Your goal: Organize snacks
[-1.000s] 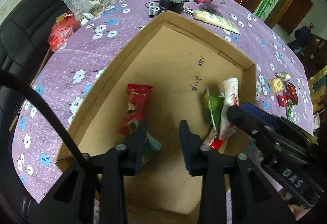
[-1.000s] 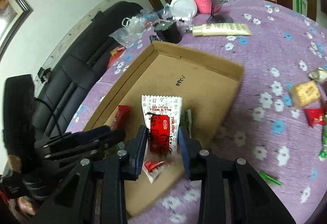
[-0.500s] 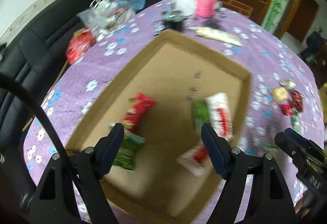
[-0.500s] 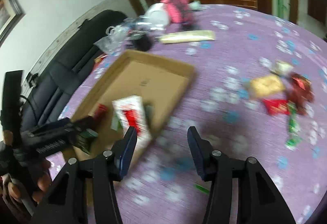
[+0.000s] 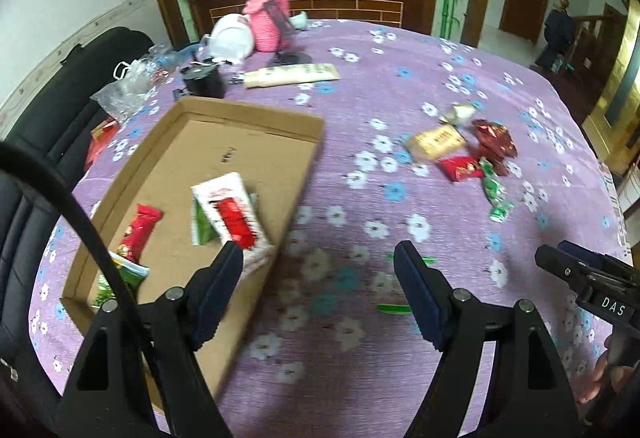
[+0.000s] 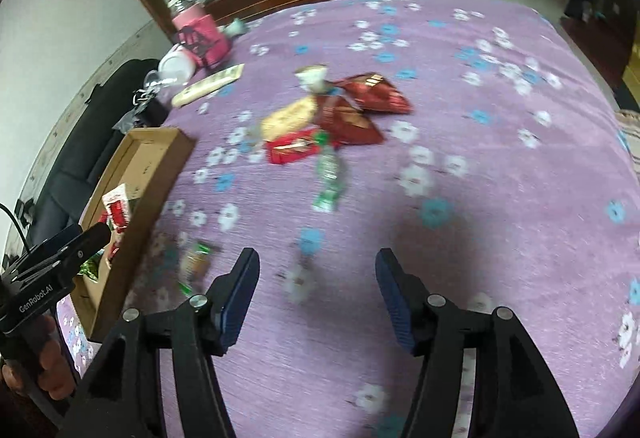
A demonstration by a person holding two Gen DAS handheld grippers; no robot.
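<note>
A shallow cardboard tray (image 5: 256, 118) lies on the purple flowered tablecloth and holds a white-and-red packet (image 5: 228, 210), a red bar (image 5: 140, 230) and green packets (image 5: 124, 274). A pile of loose snacks (image 5: 464, 154) lies to its right; in the right wrist view it (image 6: 332, 118) sits ahead of me, with a green packet (image 6: 330, 178) nearest. My left gripper (image 5: 320, 278) is open and empty over the cloth by the tray's right edge. My right gripper (image 6: 316, 290) is open and empty above bare cloth, short of the pile.
A pink-sleeved jar (image 5: 268, 18), a white lid (image 5: 232, 38), a black cup (image 5: 202, 78) and a cream tube (image 5: 292, 74) stand behind the tray. A black sofa (image 5: 48, 98) lies left. Small green wrappers (image 5: 400, 306) lie on the cloth near my left gripper.
Both grippers opened, let go of their packets in the tray, and pulled back and swung right toward the loose snack pile.
</note>
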